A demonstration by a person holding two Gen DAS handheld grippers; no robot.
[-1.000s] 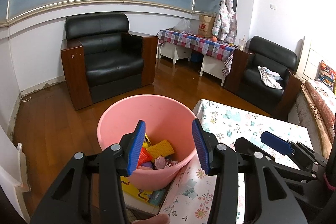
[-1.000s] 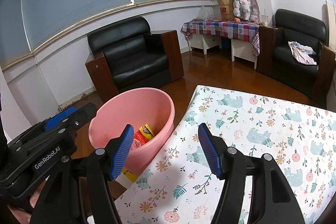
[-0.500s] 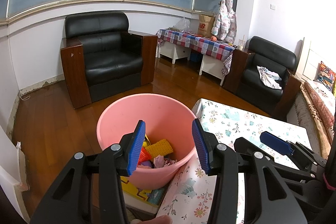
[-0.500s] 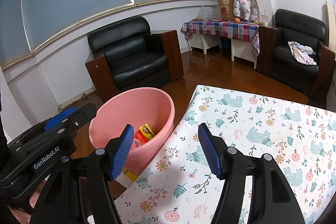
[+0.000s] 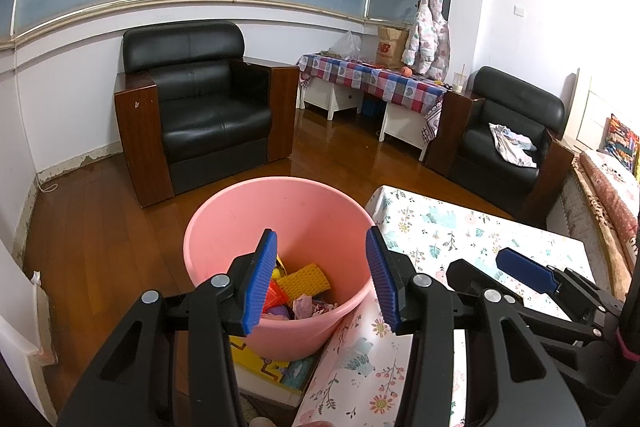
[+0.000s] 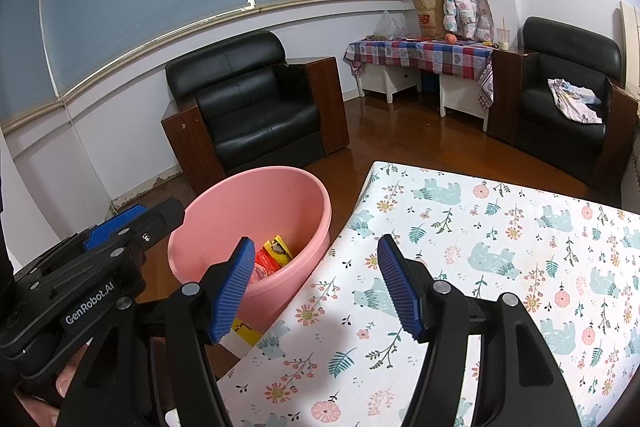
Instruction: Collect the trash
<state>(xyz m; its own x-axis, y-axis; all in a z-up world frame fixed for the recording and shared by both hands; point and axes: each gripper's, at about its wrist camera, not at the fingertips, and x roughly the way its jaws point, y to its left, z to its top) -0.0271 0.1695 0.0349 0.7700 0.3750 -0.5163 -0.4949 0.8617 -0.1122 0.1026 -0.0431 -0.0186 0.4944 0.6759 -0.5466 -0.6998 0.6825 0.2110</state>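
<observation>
— Left gripper [image 5: 320, 281]: jaws spread wide, nothing between the blue pads, poised above the mouth of the pink bucket [image 5: 224, 223]. Right gripper [image 6: 316, 285]: likewise released, gripping nothing, hanging over the near corner of the table.

— And the surroundings, biggest first?

— Wooden floor [image 5: 100, 227], dark and glossy. Black leather armchair [image 5: 200, 107] with wooden sides against the far wall; second black armchair [image 5: 504, 131] off to the right, crumpled cloth [image 5: 512, 145] lying on its seat. Low side table with a checked cloth [image 5: 376, 79] between the two chairs. Closer in, table with a floral tablecloth [image 6: 500, 247], bears and flowers printed on white.

— Bucket's place?

— Standing on the floor, right against the left edge of the floral tablecloth, resting on a flat yellow printed box [image 5: 272, 367].

— Trash?

— Down inside the bucket: yellow waffle-textured piece [image 5: 304, 281], red wrapper [image 6: 266, 265], yellow snack packet [image 6: 280, 247], crumpled pinkish paper [image 5: 306, 307]. Exact count hard to tell, partly hidden behind the left gripper's pads.
</observation>
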